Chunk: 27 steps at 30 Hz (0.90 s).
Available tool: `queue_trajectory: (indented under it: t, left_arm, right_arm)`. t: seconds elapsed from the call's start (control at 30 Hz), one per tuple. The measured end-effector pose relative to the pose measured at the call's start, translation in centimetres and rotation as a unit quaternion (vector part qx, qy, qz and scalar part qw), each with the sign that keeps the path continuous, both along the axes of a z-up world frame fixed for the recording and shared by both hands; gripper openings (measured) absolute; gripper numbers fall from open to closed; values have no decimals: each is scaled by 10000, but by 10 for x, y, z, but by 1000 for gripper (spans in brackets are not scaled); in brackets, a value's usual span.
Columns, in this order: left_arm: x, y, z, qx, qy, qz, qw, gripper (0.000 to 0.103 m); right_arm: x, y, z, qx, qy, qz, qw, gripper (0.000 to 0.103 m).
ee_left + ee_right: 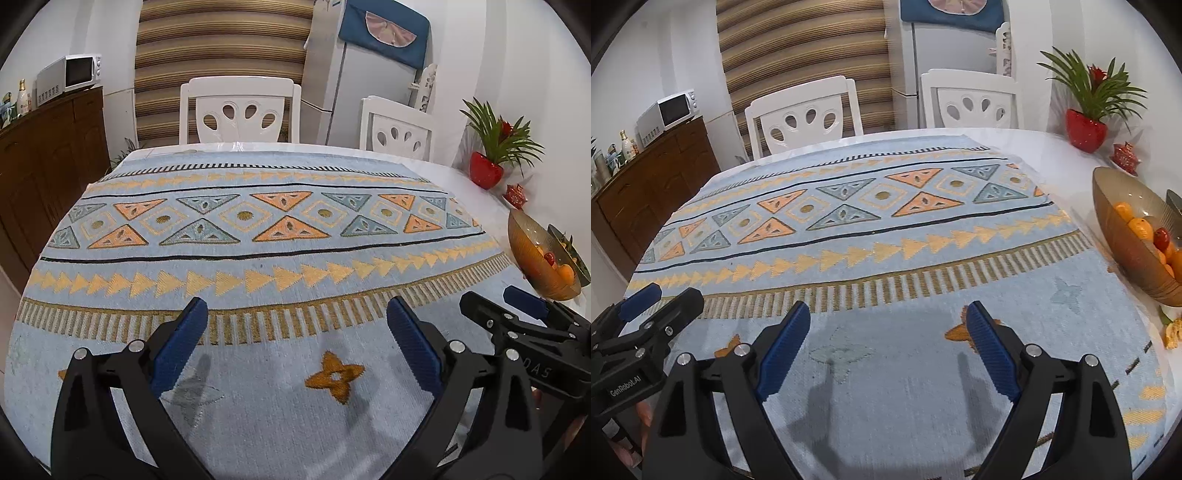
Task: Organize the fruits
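Status: I judge the task close to finished or near its start; the pictures alone do not settle which. The amber bowl (pixel 1123 236) stands at the right edge of the table (pixel 1052 147), off the patterned cloth (pixel 886 229). It holds several oranges (pixel 1141 227) and one small red fruit (pixel 1161 238). A dark second vessel sits behind the bowl, mostly cut off by the frame; its contents cannot be identified. One item lies outside the bowl: an orange scrap (pixel 1172 332), possibly peel or a fruit piece, on the table just beside the bowl's near side. I cannot tell which it is. No other fruit shows on the cloth.

Pose: I hold my left gripper (pixel 295 343) low over the near part of the cloth, pointing across the table toward the chairs (pixel 240 110). Its fingers (pixel 177 347) are spread wide with nothing between them. My right gripper (pixel 888 350) is level beside it, aimed the same way, also spread wide and empty. Each gripper shows at the edge of the other's view, so the two are near each other. The bowl lies to the right of both, nearer my right gripper.
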<state>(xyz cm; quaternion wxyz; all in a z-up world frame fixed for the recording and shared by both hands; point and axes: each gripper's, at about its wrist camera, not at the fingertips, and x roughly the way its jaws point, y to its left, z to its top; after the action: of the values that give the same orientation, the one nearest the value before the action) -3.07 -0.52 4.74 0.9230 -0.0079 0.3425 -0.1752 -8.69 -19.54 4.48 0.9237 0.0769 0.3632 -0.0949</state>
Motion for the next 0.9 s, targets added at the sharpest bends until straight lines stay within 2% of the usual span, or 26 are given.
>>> queue_trajectory:
  t: [0.23,0.3,0.43,0.57,0.67,0.8,0.9]
  left_arm:
    - [-16,-29,28,-212,-36,-519,9984,98]
    - [-22,-49,38,-282,-82,-790,9964,100]
    - [-27,-101,46,-174,-201,-1303,9911,100]
    - [-18,-149,36,-209,-74,-1680,9855,100]
    - [-16,-174,26,-49,-197,-1844,9826,100]
    - [-20,-198,7,312,-370,-2068,9772,100]
    - [-21,-204,-8,548,-348,-2150,9745,100]
  right_arm:
    - [-33,-23,16,-173,-116,-457,9987,92]
    - [-46,-37,18,-274,-165,-713,9969,93]
    - [-66,-72,13,-452,-208,-1440,9883,95]
    - [-85,-106,0,-785,-139,-2561,9634,95]
    - [-100,-127,-8,-552,-134,-3007,9520,98]
    - [-108,-146,-20,-286,-59,-3334,9423,98]
    - [-108,-153,-25,-187,30,-3443,9387,98]
